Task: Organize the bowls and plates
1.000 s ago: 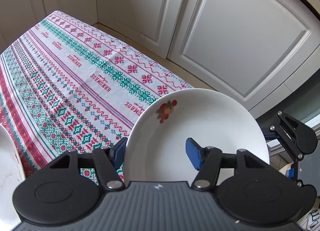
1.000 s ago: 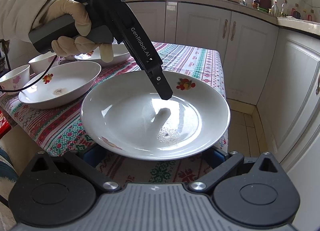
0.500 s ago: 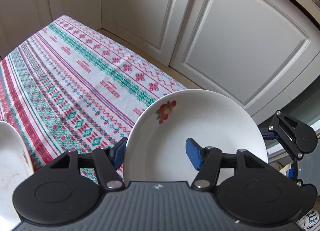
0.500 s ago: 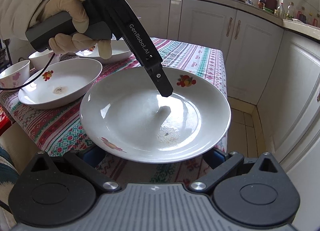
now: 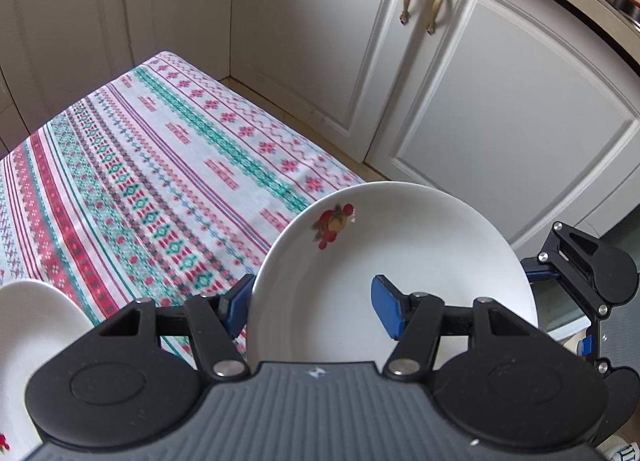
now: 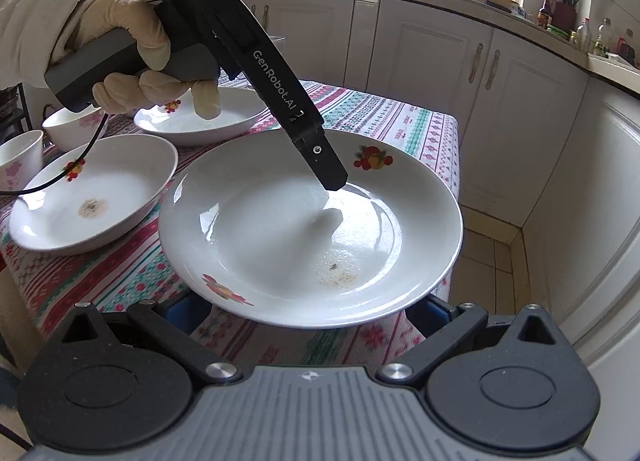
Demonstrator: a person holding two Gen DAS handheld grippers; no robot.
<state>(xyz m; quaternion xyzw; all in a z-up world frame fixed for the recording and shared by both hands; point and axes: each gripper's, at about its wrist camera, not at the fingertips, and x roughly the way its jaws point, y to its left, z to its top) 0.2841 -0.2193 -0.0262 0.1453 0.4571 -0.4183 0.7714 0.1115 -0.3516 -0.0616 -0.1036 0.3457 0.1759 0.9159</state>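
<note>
The plate (image 6: 280,229) hangs above the tabletop (image 5: 160,181) corner, its rim clamped by the left tongs (image 5: 312,301); the right tongs (image 6: 308,313) straddle its near edge, grip unclear. Two plates and bowls (image 6: 72,129) remain unstacked.

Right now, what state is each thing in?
Left tongs, shut on plate rim.
Right tongs, open, under plate's near edge.
Plate, dirty, held.
Bowl, stained, sitting on table.
Cupboard doors, shut.
</note>
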